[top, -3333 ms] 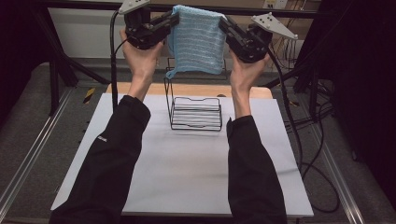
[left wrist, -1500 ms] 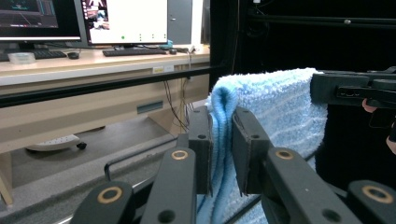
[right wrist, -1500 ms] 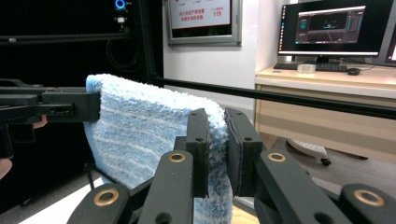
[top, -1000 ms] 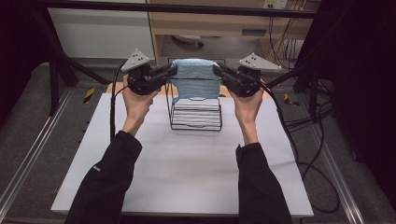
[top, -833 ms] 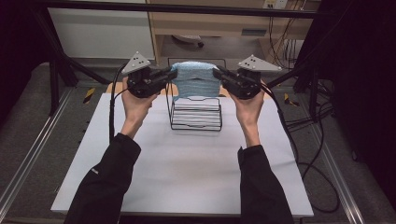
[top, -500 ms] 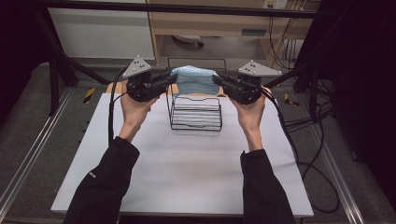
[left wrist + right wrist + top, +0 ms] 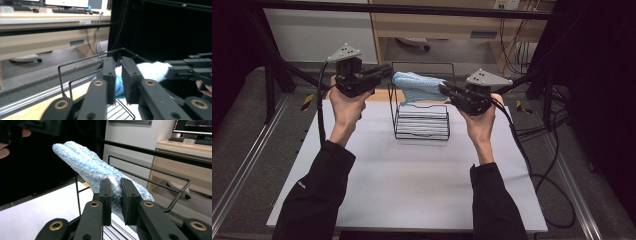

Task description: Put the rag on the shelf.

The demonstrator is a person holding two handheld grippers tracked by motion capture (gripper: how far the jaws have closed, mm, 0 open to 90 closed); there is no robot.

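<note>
— So, where's the blue cloth [image 7: 416,86]?
— Above the wire rack [image 7: 421,120], pinched in the right gripper [image 7: 445,90] — that hand level. Left gripper [image 7: 388,71], raised, just narrowed its fingers on nothing.

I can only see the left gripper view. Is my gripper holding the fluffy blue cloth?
Observer: No. In the right gripper view the cloth's far end pokes up free, apart from the left gripper. Its jaws have just been closing, with nothing between them.
Operator: So who's holding it?
Observer: The right gripper. Its pads pinch the cloth's near end.
</note>
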